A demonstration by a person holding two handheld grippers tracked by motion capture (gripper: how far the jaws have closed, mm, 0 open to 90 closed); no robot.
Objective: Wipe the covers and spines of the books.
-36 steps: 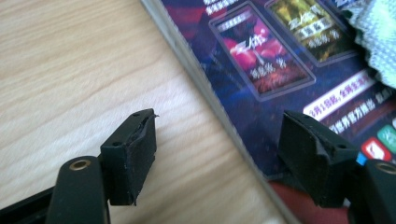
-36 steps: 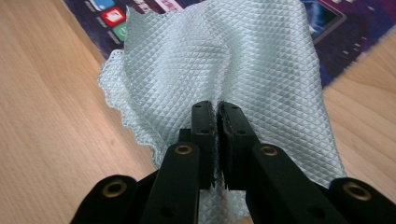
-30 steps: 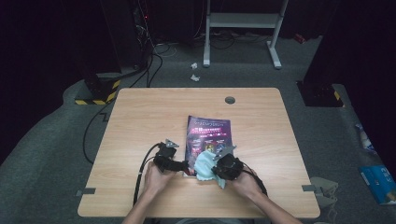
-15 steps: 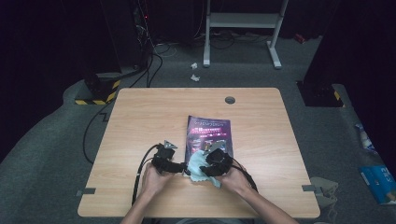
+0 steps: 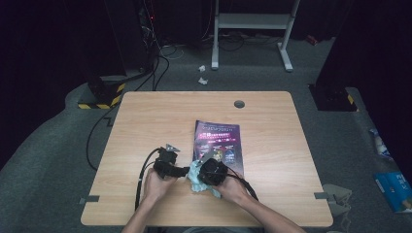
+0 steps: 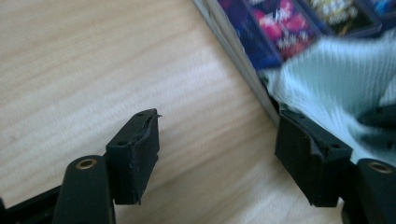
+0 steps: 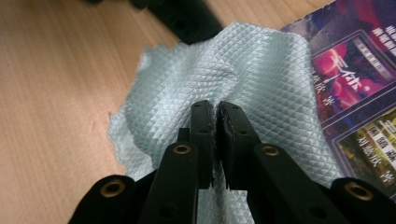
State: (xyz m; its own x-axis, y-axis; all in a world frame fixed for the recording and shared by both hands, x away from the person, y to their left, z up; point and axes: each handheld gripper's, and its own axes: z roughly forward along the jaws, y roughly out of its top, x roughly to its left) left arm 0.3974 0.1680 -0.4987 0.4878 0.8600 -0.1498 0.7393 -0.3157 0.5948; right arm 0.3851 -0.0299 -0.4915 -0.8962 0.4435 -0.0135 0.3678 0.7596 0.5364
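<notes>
A pale blue-green cloth point(image 7: 243, 79) with a diamond weave lies partly on a purple magazine point(image 7: 359, 74) and partly on the wooden table point(image 7: 60, 93). My right gripper point(image 7: 216, 109) is shut on a fold of this cloth. In the left gripper view my left gripper point(image 6: 217, 140) stands open just above the table, its right jaw beside the cloth point(image 6: 327, 88) at the magazine's point(image 6: 261, 32) edge. In the high view both grippers, left point(image 5: 187, 171) and right point(image 5: 197, 174), meet at the cloth point(image 5: 197, 178) near the magazine's point(image 5: 218, 141) lower left corner.
The wooden table point(image 5: 145, 126) has a round cable hole point(image 5: 239, 104) at its far side. A black cable point(image 5: 143, 170) loops from the left gripper toward the front edge. Dark cabinets and a white stand's feet stand on the floor beyond.
The right hand has slid leftward with the cloth, bringing it closer to the left gripper. The left hand has barely shifted.
</notes>
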